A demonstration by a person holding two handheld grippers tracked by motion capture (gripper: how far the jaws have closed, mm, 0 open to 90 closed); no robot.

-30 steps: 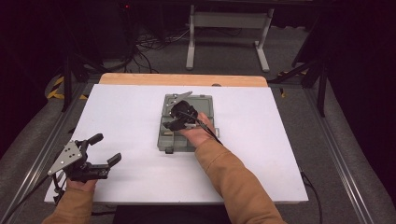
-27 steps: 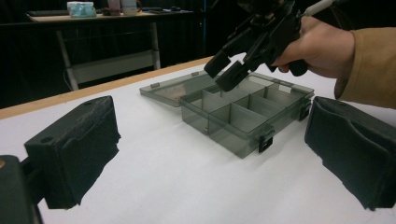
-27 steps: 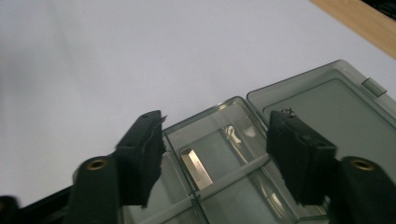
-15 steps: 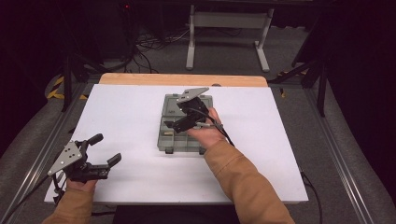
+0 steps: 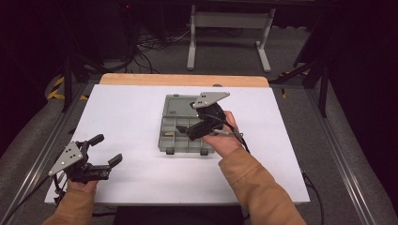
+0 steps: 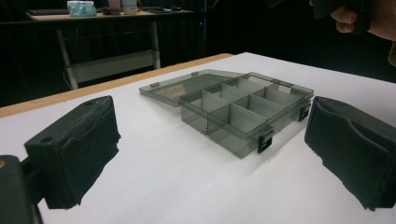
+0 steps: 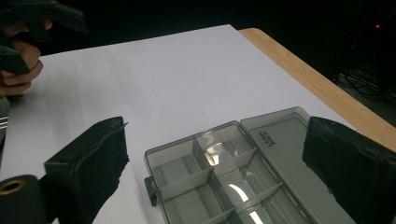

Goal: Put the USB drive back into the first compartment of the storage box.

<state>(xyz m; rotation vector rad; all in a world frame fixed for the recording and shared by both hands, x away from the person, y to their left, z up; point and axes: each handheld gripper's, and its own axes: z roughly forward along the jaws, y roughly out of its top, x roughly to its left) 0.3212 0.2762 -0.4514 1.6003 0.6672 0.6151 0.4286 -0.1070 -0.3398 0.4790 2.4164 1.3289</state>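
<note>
A grey see-through compartment box lies in the middle of the white table, its lid folded flat on the far side. Its dividers and black latches stand out in the left gripper view. My right gripper hovers over the box's right part; its jaws have just been opening and now stand open with nothing between them. In the right gripper view, the box and lid lie below the spread pads. My left gripper rests open at the near left, well apart from the box.
A wooden strip runs along the table's far edge. Beyond it are a metal stand and floor cables. Bare white tabletop lies to the left and right of the box. The other hand is far off in the right gripper view.
The right gripper has risen and drifted right over the box, and its jaws have spread wider. The left gripper has kept still.
</note>
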